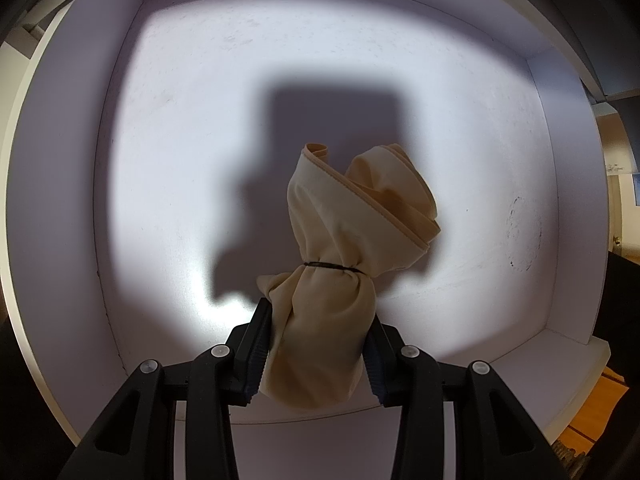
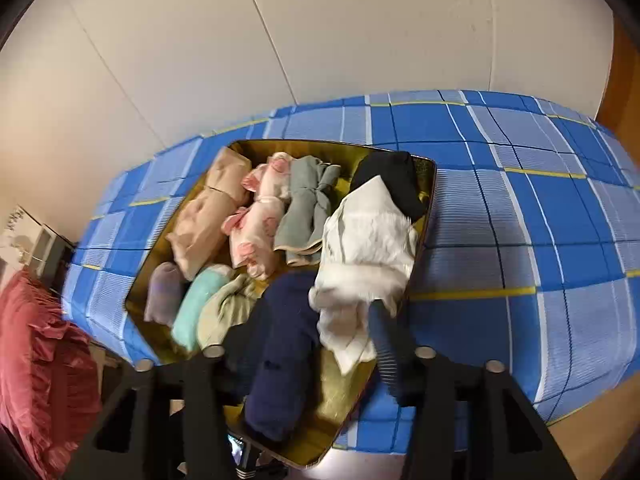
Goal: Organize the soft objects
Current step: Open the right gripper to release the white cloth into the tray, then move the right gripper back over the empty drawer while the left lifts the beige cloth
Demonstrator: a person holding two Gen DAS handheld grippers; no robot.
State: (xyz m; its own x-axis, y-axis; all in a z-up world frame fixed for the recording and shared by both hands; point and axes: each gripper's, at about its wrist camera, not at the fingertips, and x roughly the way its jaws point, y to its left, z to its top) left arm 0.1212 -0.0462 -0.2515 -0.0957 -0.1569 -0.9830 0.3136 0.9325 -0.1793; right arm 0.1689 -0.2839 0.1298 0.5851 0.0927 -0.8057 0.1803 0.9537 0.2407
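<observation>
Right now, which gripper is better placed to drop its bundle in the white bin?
Left. The left gripper is shut on the cream bundle, pointing down into the white bin. The right gripper is over the tray on the bed, at the white roll.

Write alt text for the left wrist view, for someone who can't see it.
The left tongs grip a cream cloth bundle, cinched around its middle by a thin dark band, held over the bare floor of a white box. The box's low walls frame the view, and the tongs and bundle cast a dark shadow on the floor.
</observation>
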